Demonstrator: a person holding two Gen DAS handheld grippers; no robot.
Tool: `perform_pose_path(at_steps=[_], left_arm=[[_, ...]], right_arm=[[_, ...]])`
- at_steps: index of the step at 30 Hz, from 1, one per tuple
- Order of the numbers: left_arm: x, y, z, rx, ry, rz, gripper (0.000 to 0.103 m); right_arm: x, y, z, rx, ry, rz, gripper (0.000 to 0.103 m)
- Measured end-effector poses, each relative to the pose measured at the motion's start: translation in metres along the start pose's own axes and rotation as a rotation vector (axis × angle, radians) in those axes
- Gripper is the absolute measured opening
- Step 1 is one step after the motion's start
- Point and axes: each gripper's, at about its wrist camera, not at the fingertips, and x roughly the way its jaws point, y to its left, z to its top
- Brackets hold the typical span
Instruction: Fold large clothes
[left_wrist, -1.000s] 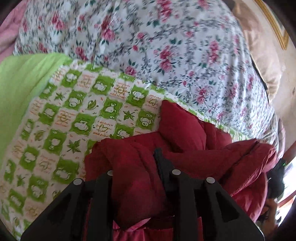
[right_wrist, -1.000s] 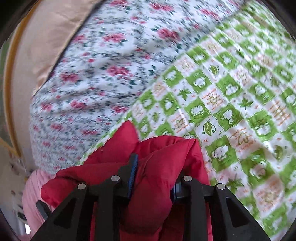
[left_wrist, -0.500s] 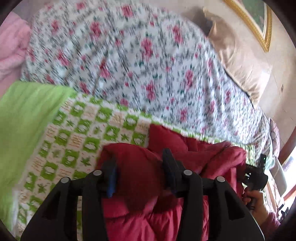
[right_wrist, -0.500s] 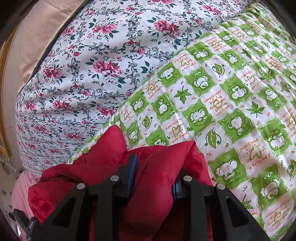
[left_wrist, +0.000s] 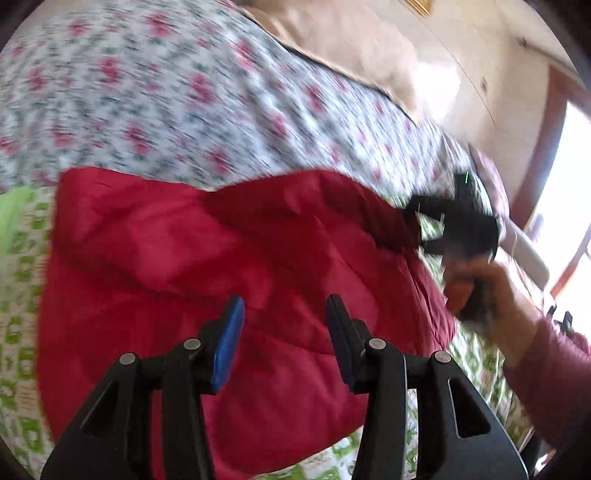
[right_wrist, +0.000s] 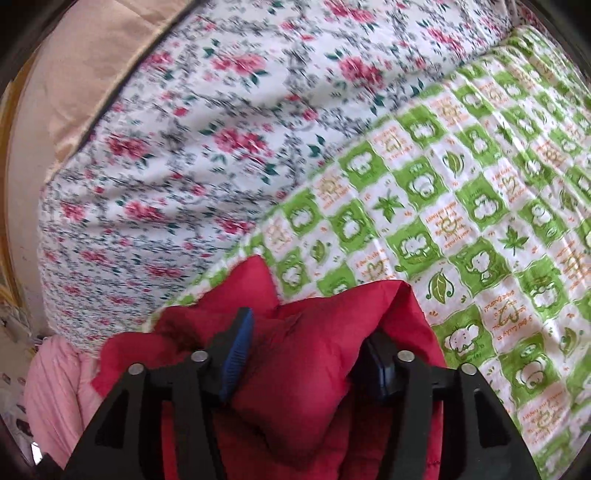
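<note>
Puffy red quilted jacket (left_wrist: 221, 258) of smooth cloth, matt printed cotton blanket (right_wrist: 461, 206), matt black plastic tongs (right_wrist: 306, 343)

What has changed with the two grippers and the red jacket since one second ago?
The left gripper has let go of the red jacket and drawn back; its fingers now stand apart above the cloth. The right gripper has just been opening, with a jacket fold still between its fingers. The jacket stays on the green checked sheet.

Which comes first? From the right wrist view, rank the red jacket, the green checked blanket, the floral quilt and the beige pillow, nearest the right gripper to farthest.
1. Red jacket: bunched between the right gripper fingers.
2. Green checked blanket: just beyond, to the right.
3. Floral quilt: farther, upper left.
4. Beige pillow: farthest, top-left corner.
</note>
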Motion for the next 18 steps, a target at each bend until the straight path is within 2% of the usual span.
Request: perform_pose_path(at_steps=[2,6,9,11,15,16,18], left_arm=[[0.013,-0.006,-0.003,0.007,0.028,-0.017,0.044],[0.032,0.001,-0.005,0.012,0.058,0.077,0.044],[0.037,0.007,-0.006,-0.008,0.068,0.113,0.044],[0.039,0.012,-0.007,-0.011,0.073,0.129,0.044],[0.048,0.022,-0.004,-0.016,0.099,0.218,0.044],[0.05,0.025,-0.004,-0.016,0.103,0.24,0.044],[0.055,0.036,0.0,-0.009,0.11,0.336,0.044]], right_arm=[[-0.017,0.003,0.001,-0.017,-0.024,0.023,0.066],[-0.058,0.015,-0.006,-0.1,-0.105,0.069,0.069],[-0.067,0.033,-0.024,-0.201,-0.107,0.099,0.069],[-0.055,0.051,-0.042,-0.31,-0.042,0.101,0.069],[-0.011,0.082,-0.08,-0.556,0.099,0.038,0.069],[0.011,0.086,-0.089,-0.611,0.163,-0.001,0.067],[0.033,0.084,-0.097,-0.66,0.193,-0.079,0.067]])
